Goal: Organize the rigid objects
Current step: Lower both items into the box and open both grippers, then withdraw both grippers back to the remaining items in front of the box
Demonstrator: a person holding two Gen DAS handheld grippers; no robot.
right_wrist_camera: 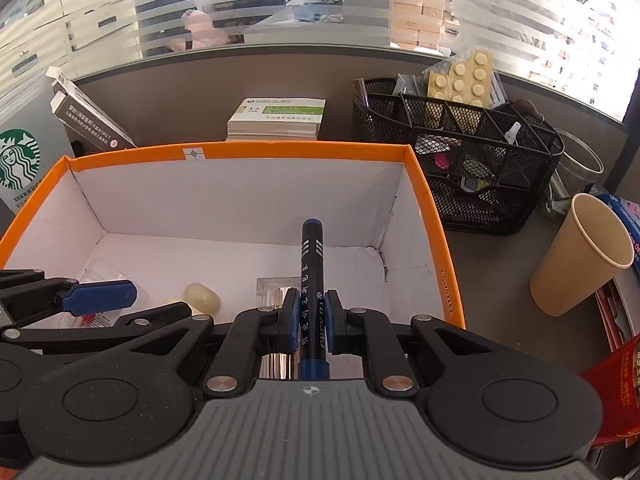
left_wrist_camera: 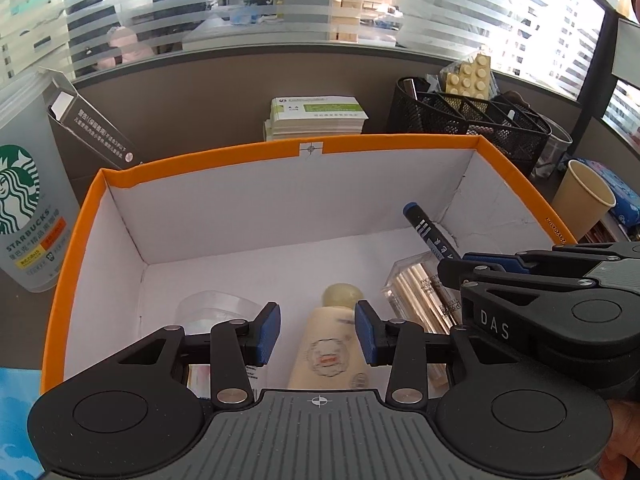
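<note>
An orange-rimmed white box (left_wrist_camera: 192, 156) (right_wrist_camera: 304, 147) stands in front of both grippers. Inside lie a cream tube (left_wrist_camera: 328, 344) (right_wrist_camera: 202, 298), a clear case of gold sticks (left_wrist_camera: 420, 292) (right_wrist_camera: 276, 292) and a clear plastic item (left_wrist_camera: 212, 308). My left gripper (left_wrist_camera: 318, 334) is open and empty above the tube. My right gripper (right_wrist_camera: 311, 322) (left_wrist_camera: 476, 258) is shut on a black marker with blue ends (right_wrist_camera: 311, 256) (left_wrist_camera: 428, 232), held over the box's right side.
A Starbucks cup (left_wrist_camera: 28, 208) and a dark carton (left_wrist_camera: 88, 120) stand left of the box. Behind it are a stack of cards (right_wrist_camera: 280, 118) and a black mesh organizer (right_wrist_camera: 480, 152). A paper cup (right_wrist_camera: 580, 256) and a red packet (right_wrist_camera: 616, 392) stand at the right.
</note>
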